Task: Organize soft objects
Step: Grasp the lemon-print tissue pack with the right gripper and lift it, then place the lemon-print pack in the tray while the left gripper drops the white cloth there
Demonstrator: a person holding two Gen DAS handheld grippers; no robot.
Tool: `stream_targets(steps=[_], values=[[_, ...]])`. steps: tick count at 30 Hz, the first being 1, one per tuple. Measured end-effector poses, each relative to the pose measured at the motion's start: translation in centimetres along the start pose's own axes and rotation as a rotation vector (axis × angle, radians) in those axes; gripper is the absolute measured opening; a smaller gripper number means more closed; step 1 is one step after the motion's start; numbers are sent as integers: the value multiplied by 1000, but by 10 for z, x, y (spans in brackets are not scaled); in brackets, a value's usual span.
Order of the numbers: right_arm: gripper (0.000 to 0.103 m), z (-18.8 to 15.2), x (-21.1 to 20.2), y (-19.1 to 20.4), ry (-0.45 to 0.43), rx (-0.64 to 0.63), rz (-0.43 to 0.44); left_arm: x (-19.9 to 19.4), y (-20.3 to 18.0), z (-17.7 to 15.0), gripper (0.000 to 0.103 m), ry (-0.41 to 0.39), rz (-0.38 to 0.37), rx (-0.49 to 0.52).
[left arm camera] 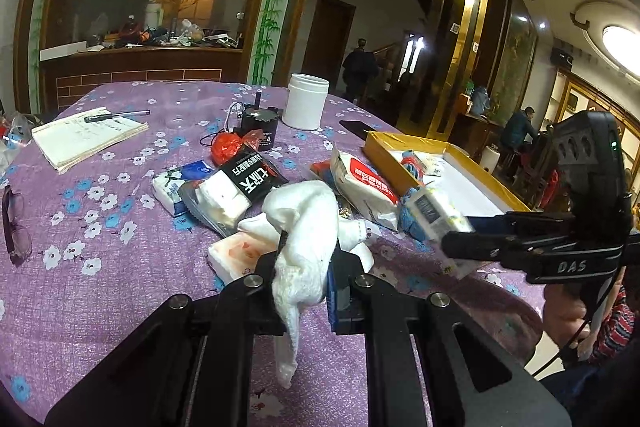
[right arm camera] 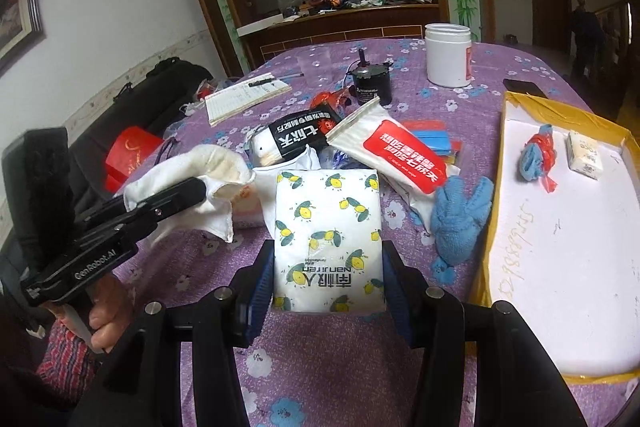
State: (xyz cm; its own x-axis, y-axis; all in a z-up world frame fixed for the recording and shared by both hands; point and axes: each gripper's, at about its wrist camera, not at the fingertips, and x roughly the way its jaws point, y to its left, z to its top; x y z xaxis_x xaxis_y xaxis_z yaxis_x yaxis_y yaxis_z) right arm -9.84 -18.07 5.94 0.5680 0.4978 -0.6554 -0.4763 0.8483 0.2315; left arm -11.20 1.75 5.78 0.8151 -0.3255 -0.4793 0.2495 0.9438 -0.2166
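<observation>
Lemon-print tissue pack [right arm camera: 328,243] clamped in right gripper [right arm camera: 326,279] jaws; yellow-rimmed box [right arm camera: 560,227] sits right. Left gripper [left arm camera: 304,267] pinches limp white cloth [left arm camera: 304,227].

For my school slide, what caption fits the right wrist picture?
Right gripper holds a lemon-print tissue pack over the purple tablecloth, beside the yellow box.

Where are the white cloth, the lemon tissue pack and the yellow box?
white cloth [left arm camera: 304,227], left wrist view, on its bunched upper part.
lemon tissue pack [right arm camera: 328,235], right wrist view, on its printed front.
yellow box [right arm camera: 560,115], right wrist view, on its far wall.
</observation>
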Motion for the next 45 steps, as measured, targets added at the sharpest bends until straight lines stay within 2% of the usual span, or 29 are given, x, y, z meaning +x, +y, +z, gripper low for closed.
stream_targets(steps=[11, 16, 22, 26, 35, 38, 45], values=[[52, -3, -30, -16, -58, 43, -8, 4, 1, 5, 10, 38, -9, -41], [52, 1, -45, -33, -91, 78, -18, -3, -29, 20, 10, 28, -50, 15], [52, 4, -67, -60, -135, 142, -44, 9, -80, 42, 10, 68, -149, 93], [52, 6, -85, -82, -174, 186, -81, 25, -118, 60, 10, 106, -249, 108], [52, 7, -128, -168, -185, 341, -208, 82, -189, 86, 10, 195, -344, 155], [52, 10, -136, -202, -170, 397, -231, 109, -210, 90, 10, 246, -361, 158], [52, 24, -120, -241, -113, 441, -292, 160, -235, 81, 10, 333, -301, 180]])
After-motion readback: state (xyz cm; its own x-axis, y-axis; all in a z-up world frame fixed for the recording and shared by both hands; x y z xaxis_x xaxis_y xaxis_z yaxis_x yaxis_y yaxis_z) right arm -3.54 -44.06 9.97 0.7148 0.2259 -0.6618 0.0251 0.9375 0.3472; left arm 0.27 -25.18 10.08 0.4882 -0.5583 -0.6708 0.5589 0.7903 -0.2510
